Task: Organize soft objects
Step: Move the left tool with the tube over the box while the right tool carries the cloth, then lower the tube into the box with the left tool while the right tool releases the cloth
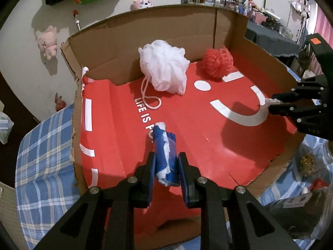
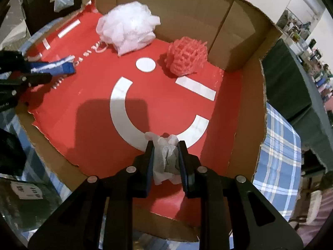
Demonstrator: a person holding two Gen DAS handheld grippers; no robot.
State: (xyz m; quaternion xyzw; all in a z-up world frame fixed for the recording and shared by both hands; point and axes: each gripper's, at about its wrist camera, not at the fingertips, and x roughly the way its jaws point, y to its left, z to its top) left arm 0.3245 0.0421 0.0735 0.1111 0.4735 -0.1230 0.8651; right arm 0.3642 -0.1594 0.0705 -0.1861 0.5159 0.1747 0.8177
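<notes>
My left gripper (image 1: 166,156) is shut on a rolled blue and white cloth (image 1: 165,152) and holds it over the red floor of a cardboard box (image 1: 116,137). My right gripper (image 2: 165,145) is shut on a crumpled white cloth (image 2: 164,156) over the box floor (image 2: 87,125). A white mesh bath pouf (image 1: 163,68) with a cord and a red mesh pouf (image 1: 217,62) lie at the back of the box. In the right wrist view the white pouf (image 2: 127,27), the red pouf (image 2: 187,56) and the blue cloth (image 2: 54,67) in the left gripper (image 2: 50,70) show. The right gripper (image 1: 270,104) shows at the right in the left wrist view.
The box has tall brown walls (image 1: 177,25) at the back and right, and low torn edges in front. It stands on a blue plaid cloth (image 1: 43,156). Plush toys (image 1: 49,41) hang on the wall behind. A cluttered dark table (image 2: 301,66) stands to the right.
</notes>
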